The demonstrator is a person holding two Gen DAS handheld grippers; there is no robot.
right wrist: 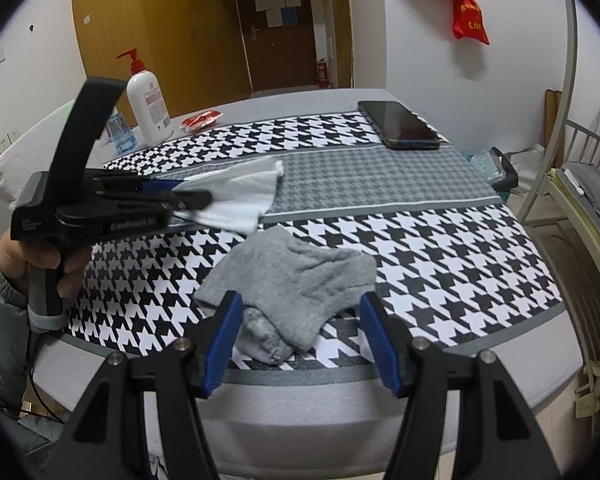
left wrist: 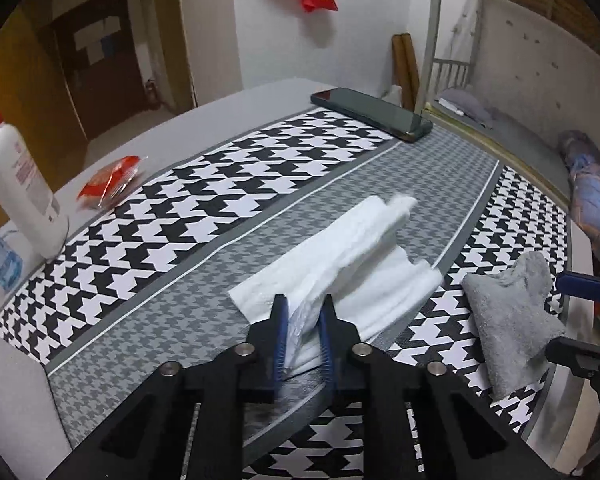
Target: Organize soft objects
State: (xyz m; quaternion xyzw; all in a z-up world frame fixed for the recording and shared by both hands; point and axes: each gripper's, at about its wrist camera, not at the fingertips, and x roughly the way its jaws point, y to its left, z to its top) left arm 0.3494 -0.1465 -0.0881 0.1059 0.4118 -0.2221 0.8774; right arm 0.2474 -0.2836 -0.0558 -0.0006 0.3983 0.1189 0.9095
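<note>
Sock (right wrist: 296,280), grey and crumpled, lies on the houndstooth mat (right wrist: 440,248) just ahead of the right gripper (right wrist: 300,340), whose jaws stand wide, straddling its near end without touching. Left of it, the left gripper (left wrist: 303,320) is clamped on the near edge of the white cloth (left wrist: 340,248), lifting that edge off the mat's grey band. Farther back rest a phone (right wrist: 398,124), a red packet (right wrist: 202,120) and a lotion bottle (right wrist: 148,104).

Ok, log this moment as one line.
left gripper: shut on white cloth | right gripper: open over grey sock | surface: houndstooth mat
</note>
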